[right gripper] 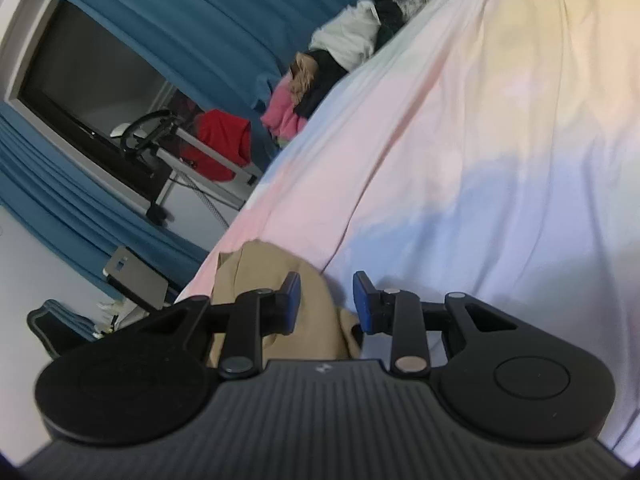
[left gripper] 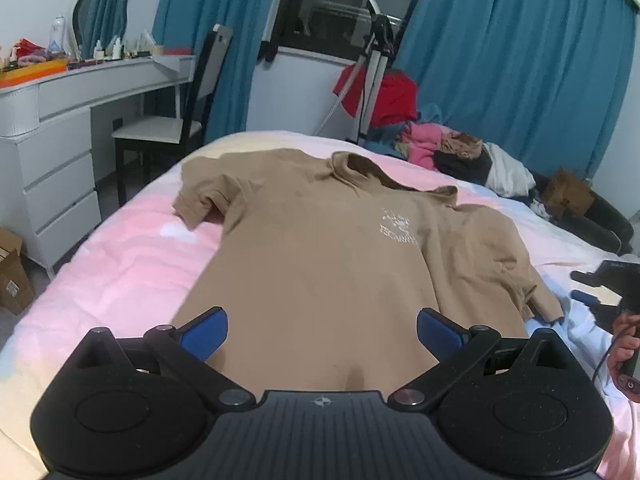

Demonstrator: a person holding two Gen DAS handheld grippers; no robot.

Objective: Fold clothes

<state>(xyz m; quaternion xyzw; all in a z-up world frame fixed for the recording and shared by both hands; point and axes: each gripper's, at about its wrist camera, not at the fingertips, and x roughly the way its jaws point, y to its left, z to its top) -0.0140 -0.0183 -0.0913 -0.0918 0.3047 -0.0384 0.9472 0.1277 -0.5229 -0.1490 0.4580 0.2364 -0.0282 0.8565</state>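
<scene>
Left gripper (left gripper: 322, 332) spreads its blue pads wide above the hem of the tan shirt (left gripper: 320, 248), gripping nothing. Right gripper (right gripper: 326, 300) stands partly closed, shirt sleeve edge (right gripper: 312, 300) between the pads, not pinched. The shirt lies flat on the pastel bed (left gripper: 120, 264); a clothes pile (left gripper: 460, 152) sits beyond.

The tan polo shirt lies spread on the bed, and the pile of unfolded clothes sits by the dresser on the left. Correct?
Not quite. The tan polo shirt is spread on the bed, but the pile of clothes sits at the bed's far right, by the blue curtain, as the left wrist view shows.
</scene>
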